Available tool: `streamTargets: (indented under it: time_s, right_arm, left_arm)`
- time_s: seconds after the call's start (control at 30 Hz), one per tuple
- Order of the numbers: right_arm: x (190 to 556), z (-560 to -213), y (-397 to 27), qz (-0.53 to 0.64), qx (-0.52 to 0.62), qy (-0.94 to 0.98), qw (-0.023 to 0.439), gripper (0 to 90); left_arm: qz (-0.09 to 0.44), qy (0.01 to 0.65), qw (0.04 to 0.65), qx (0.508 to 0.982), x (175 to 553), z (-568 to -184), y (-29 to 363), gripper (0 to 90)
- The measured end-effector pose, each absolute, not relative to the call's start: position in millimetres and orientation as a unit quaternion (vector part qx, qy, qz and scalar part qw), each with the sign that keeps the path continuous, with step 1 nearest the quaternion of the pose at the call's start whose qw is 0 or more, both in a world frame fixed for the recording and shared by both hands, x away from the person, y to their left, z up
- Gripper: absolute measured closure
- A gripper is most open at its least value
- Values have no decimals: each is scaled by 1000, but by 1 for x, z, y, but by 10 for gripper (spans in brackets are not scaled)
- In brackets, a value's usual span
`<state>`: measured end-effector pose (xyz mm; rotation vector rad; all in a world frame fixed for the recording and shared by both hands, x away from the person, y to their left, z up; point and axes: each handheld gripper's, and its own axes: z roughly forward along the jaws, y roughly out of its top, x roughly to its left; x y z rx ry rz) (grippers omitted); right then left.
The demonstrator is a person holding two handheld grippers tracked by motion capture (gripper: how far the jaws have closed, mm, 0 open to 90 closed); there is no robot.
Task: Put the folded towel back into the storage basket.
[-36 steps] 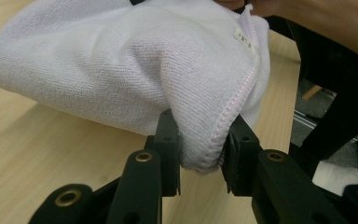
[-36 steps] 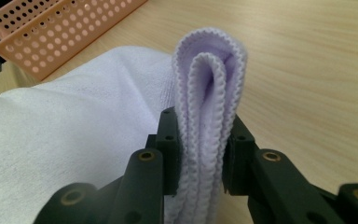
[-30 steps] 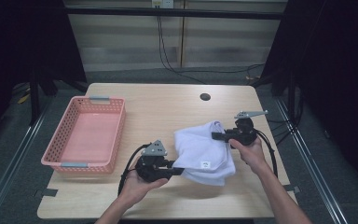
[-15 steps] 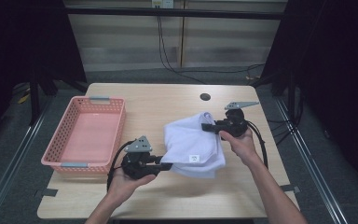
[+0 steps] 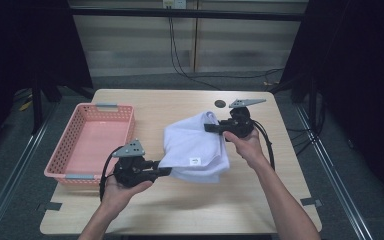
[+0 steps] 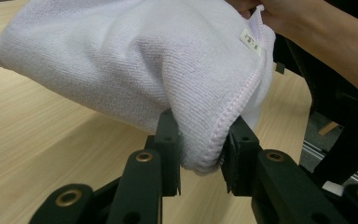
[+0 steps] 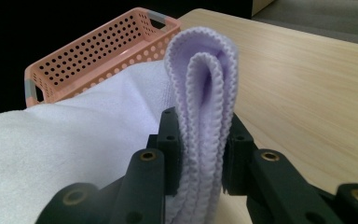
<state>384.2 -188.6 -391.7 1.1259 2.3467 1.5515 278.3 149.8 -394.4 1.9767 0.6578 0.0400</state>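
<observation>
A folded pale lilac towel (image 5: 195, 145) with a small white label hangs above the wooden table (image 5: 180, 210), held at two corners. My left gripper (image 5: 167, 171) is shut on its near left corner; in the left gripper view the towel (image 6: 135, 60) bulges between the pinching jaws of the left gripper (image 6: 200, 158). My right gripper (image 5: 211, 127) is shut on the far right corner. In the right gripper view the folded, stitched edges of the towel (image 7: 205, 93) stand upright in the right gripper (image 7: 200, 151).
A pink perforated basket (image 5: 92, 145) sits at the table's left side and looks empty; it also appears as the basket (image 7: 98, 51) behind the towel. A small dark round hole (image 5: 220, 104) lies near the far edge. Cables trail from both grippers.
Both grippers have carried the towel leftward toward the basket and lifted it slightly. The grips on the two corners are unchanged.
</observation>
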Motion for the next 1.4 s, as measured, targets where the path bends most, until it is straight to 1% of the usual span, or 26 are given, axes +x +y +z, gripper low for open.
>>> streamTargets:
  time_s: [0.3,1.1,1.33,1.4]
  right_arm:
    - [398,-380,-162,520,354,776,48,735]
    - [430,-348,-85,538,317,780,34,735]
    - [439,-342,-56,536,310,785,31,735]
    - [442,-342,-46,536,308,786,28,736]
  left_arm:
    - [35,282,514,810,280,-380,175,711]
    - [60,322,543,773,285,-363,247,712]
    - [63,354,554,751,288,-363,277,712]
    - [75,362,551,748,288,-362,284,713]
